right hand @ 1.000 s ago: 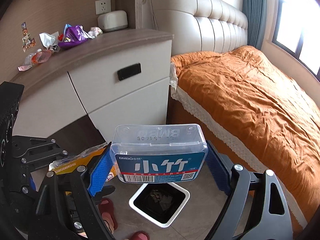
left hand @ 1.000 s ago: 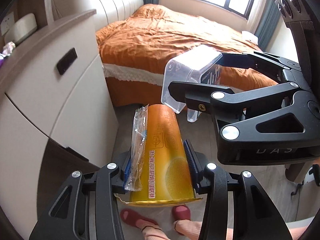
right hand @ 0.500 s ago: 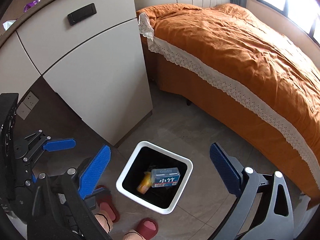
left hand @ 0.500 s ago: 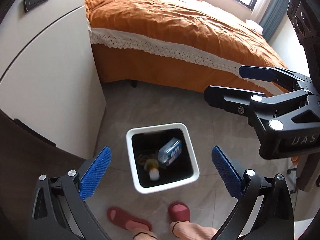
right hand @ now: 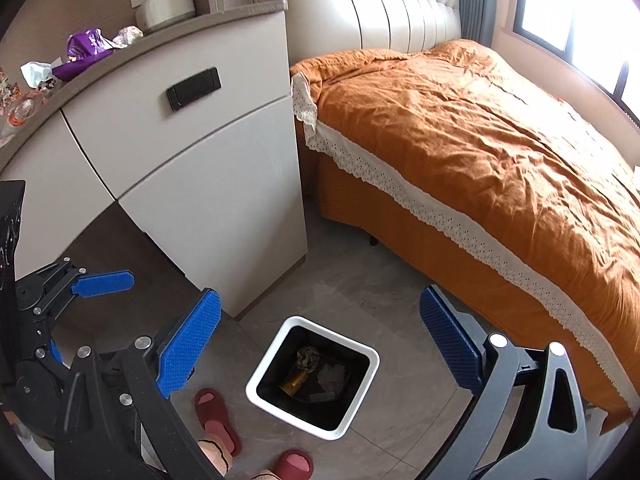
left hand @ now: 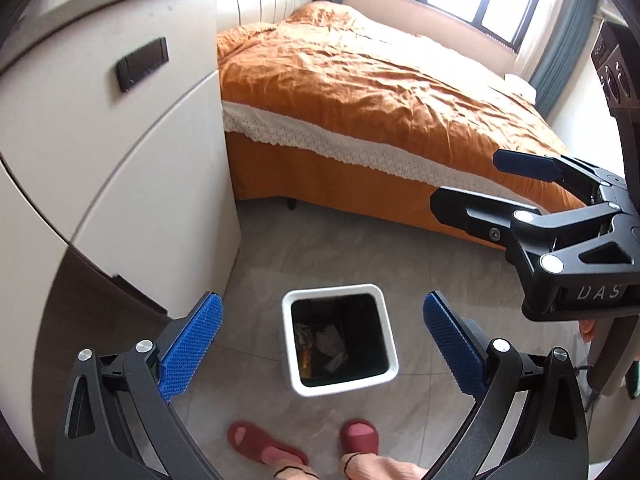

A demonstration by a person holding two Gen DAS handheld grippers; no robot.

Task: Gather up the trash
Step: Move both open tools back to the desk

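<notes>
Both tools, left tool point(left hand: 319, 344) and right tool point(right hand: 320, 348), wide, empty over bin point(right hand: 256, 376). Worktop point(right hand: 168, 40) wrappers point(right hand: 82, 54) light, crinkly, slippery; pinch bunched middle.

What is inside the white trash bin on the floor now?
The trash bin holds a yellow-orange wrapper, a crumpled brownish wad and pale, clear-looking plastic pieces. Its dark walls hide whatever lies beneath them.

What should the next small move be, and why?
Probably lift the right hand-held gripper toward the purple wrapper on the cabinet top: both hand-held grippers are open and empty above the bin, and litter remains up there.
</notes>
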